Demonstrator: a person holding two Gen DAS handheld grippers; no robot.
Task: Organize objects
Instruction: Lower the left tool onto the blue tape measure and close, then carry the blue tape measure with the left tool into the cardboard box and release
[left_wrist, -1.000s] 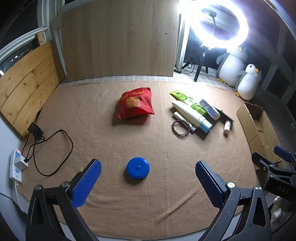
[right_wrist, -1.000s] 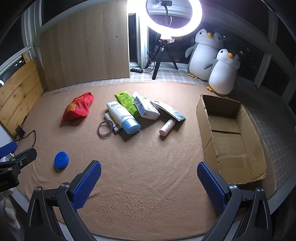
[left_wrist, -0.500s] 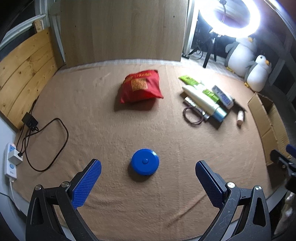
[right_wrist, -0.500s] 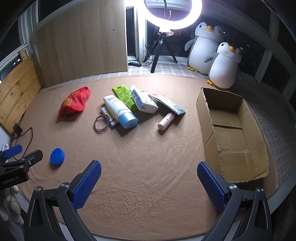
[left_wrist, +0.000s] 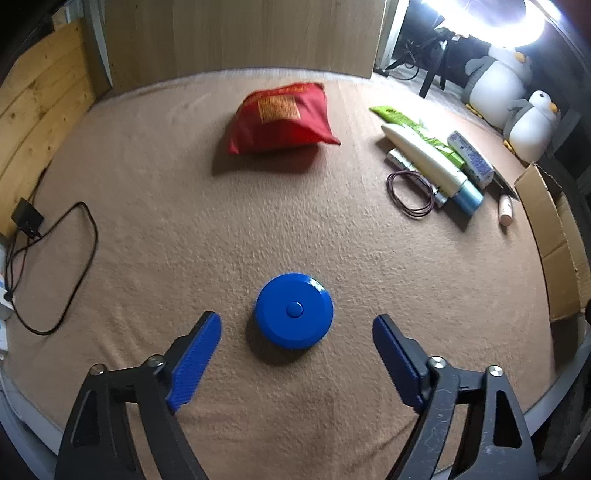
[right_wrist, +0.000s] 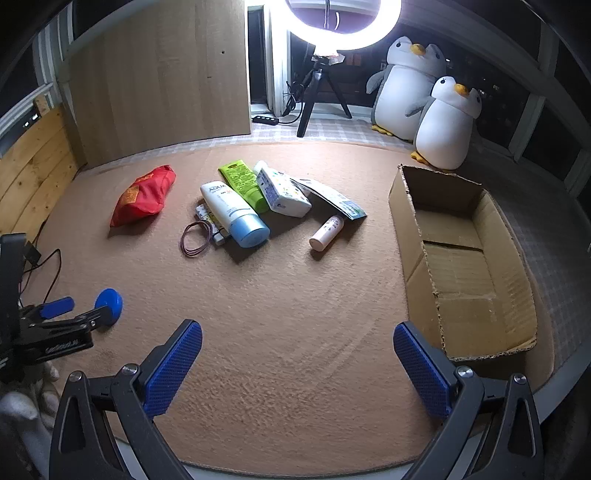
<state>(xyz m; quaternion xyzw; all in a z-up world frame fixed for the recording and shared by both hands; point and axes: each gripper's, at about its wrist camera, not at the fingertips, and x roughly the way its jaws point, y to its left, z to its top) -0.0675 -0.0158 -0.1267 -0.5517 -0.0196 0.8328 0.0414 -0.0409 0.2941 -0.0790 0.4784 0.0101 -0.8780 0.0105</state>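
Left-wrist and right-wrist views of a tan carpeted surface (left_wrist: 184, 221). The left gripper (left_wrist: 295, 328) points steeply down over a round blue plastic disc with a central button (left_wrist: 294, 311); its jaws are closing, the disc lies on the carpet between the blue ribbed pads (left_wrist: 195, 360), and neither pad touches it. In the right-wrist view the same disc (right_wrist: 109, 302) shows at far left, partly behind the left gripper's frame. The right gripper (right_wrist: 297, 341) hangs above bare carpet with its jaws apart and nothing between them. Mid-carpet lies a red fabric pouch (right_wrist: 146, 194), well apart from the disc. Beside it is a cluster: a white tube with a pale blue cap (right_wrist: 232, 214), a green tube (right_wrist: 242, 181), a white printed pack (right_wrist: 282, 192), a small pink bottle (right_wrist: 327, 233) and a loop of dark elastic bands (right_wrist: 197, 238). An open cardboard box (right_wrist: 402, 206) stands at right. Two plush penguins (right_wrist: 448, 123) and a ring light (right_wrist: 343, 26) occupy the background.
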